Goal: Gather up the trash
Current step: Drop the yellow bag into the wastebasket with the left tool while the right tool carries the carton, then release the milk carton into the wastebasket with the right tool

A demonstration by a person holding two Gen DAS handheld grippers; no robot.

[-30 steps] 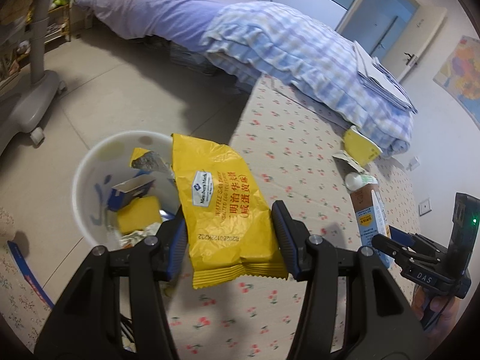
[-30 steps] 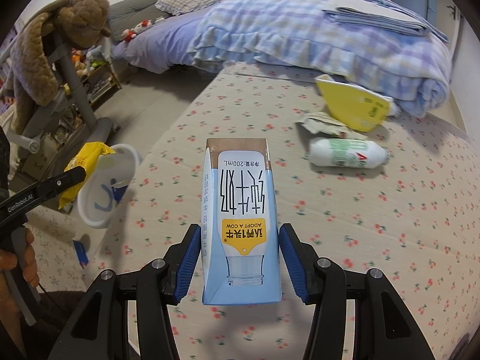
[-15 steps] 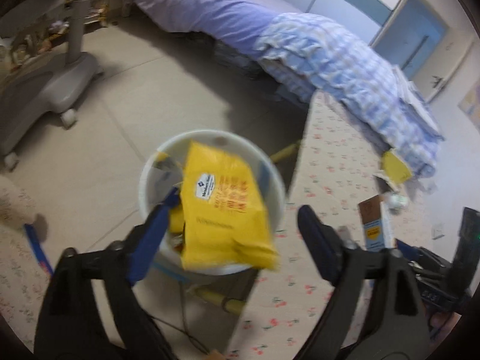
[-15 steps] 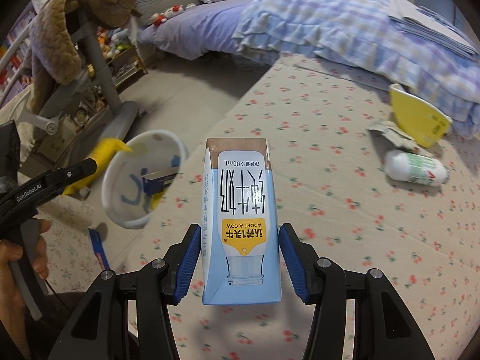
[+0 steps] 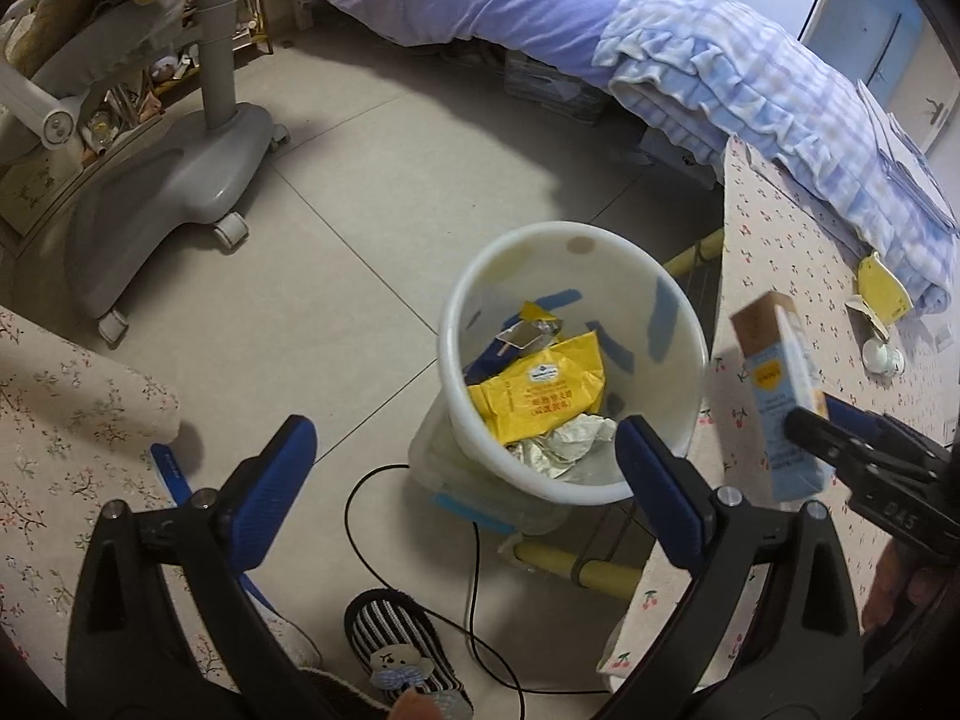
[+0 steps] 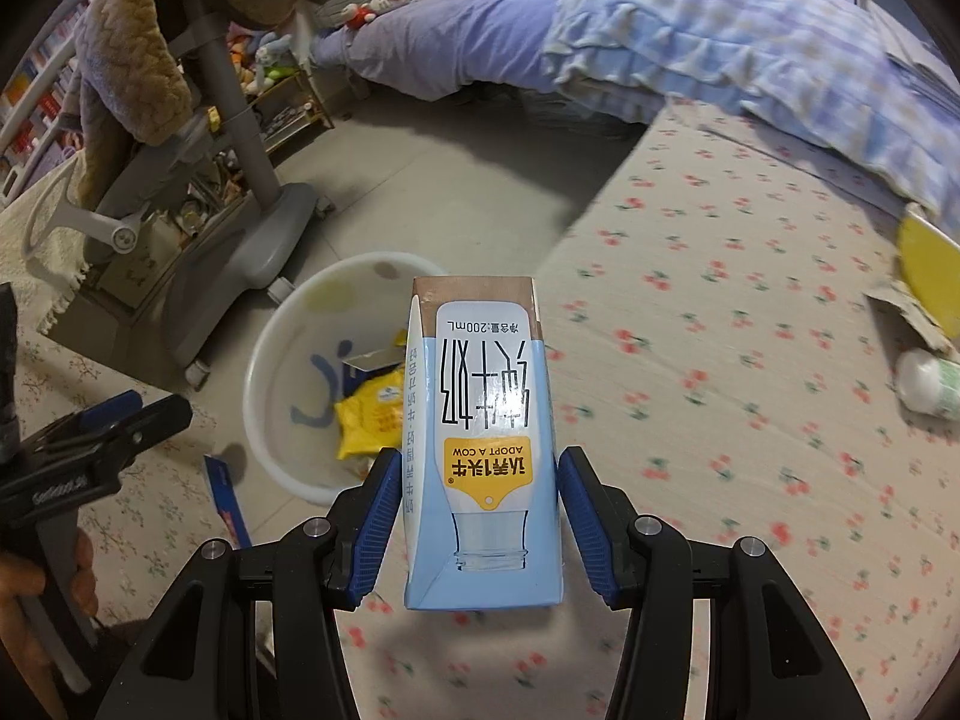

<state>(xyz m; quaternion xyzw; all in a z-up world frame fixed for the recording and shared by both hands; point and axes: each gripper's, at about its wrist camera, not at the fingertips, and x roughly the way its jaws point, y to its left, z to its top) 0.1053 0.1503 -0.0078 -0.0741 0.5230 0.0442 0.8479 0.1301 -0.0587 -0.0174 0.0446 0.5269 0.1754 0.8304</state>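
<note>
Right wrist view: right gripper (image 6: 477, 516) clamps the milk carton (image 6: 483, 438) beside the white bin (image 6: 264, 420); early release risks missing. Left gripper (image 5: 465, 474) jaws opening, empty.

The carton (image 6: 483, 444) clamped in my right gripper (image 6: 477, 525) carries the clearest print, all upside down from where I look: "200mL" on the white band at its far end, big black Chinese characters down the face, and "ADOPT A COW" on the yellow tag nearer my fingers. To my left, the other gripper (image 6: 129, 423) has white lettering on its black body, too blurred to read for sure. Ahead of my left gripper (image 5: 465, 480), the yellow packet (image 5: 540, 390) in the bin (image 5: 684, 420) shows a small white-and-blue logo and red print I cannot make out. My right gripper's body shows "DAS" there.
</note>
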